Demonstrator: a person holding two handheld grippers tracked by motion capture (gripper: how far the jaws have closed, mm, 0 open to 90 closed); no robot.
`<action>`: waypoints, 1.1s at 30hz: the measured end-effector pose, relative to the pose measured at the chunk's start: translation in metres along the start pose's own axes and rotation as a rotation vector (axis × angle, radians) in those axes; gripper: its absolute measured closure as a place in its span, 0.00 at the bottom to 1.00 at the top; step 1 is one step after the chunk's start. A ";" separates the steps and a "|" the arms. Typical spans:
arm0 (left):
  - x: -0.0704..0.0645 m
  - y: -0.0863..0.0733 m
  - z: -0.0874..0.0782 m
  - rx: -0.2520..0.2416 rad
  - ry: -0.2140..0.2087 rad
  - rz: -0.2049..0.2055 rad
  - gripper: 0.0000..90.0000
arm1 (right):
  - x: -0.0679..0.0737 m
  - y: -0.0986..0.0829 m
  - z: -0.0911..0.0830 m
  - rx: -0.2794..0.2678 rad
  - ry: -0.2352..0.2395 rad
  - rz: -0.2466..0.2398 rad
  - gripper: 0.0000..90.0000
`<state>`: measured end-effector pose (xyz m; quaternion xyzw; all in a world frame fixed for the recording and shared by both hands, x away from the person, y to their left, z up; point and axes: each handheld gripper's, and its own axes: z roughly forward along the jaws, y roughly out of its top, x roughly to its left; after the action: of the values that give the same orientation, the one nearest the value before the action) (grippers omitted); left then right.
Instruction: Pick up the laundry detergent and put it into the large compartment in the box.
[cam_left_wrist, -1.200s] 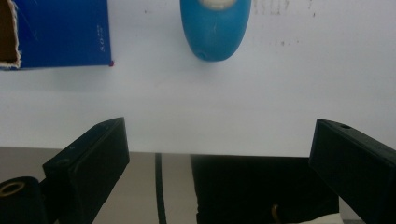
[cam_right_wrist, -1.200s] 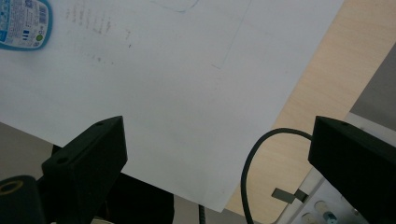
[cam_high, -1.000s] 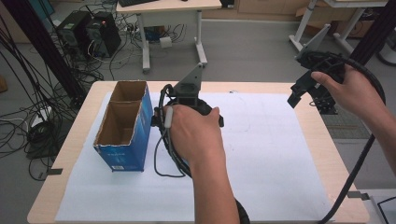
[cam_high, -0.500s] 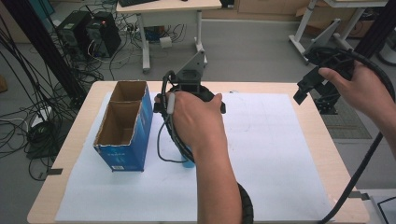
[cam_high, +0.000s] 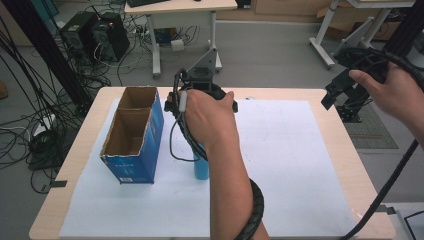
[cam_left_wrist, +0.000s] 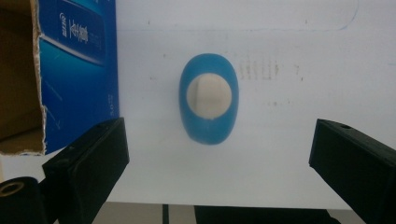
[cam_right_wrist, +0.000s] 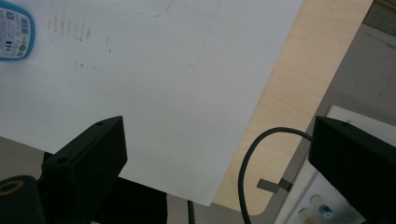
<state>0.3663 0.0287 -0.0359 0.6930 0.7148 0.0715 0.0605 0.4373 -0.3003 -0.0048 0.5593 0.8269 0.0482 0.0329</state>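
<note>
Blue bottle (cam_left_wrist: 208, 105) stands upright on the white sheet (cam_high: 280, 150), centre-left of the high view, just right of the blue carton (cam_high: 134, 137) but not touching it. In the left gripper view it sits mid-frame, seen from above: blue oval body w/ a pale round cap on top. A corner of it w/ a printed label also shows at upper left of the right gripper view.

Left gripper (cam_left_wrist: 219, 154) hangs directly over the bottle, jaws spread wide either side of it and clear of it, nothing grasped. In the high view the person's left hand (cam_high: 207, 117) covers most of the gripper and hides the upper part of the bottle; only the bottle's lower part shows below the hand.

Carton: open-topped, torn brown cardboard rim, blue outside w/ white print, two compartments, one toward the top of the frame and one nearer. What can be seen of both insides is bare cardboard; the floor of the nearer one is partly in shadow.

Right gripper (cam_right_wrist: 219, 154) is held up at upper right of the high view, beyond the table (cam_high: 345, 165) edge, well apart from the bottle. Jaws wide apart, holding nothing.
</note>
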 end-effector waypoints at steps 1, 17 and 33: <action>0.000 0.000 0.000 0.000 0.000 0.000 0.06 | 0.000 0.000 0.000 0.000 0.000 0.000 0.05; 0.001 0.021 0.030 0.023 0.004 0.005 0.06 | 0.004 0.013 0.007 0.024 -0.032 -0.003 0.05; -0.001 0.026 0.053 0.041 0.007 0.003 0.06 | 0.002 0.019 0.010 0.031 -0.021 -0.006 0.05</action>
<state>0.4013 0.0293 -0.0835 0.6949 0.7153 0.0595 0.0437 0.4558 -0.2913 -0.0128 0.5579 0.8287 0.0295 0.0334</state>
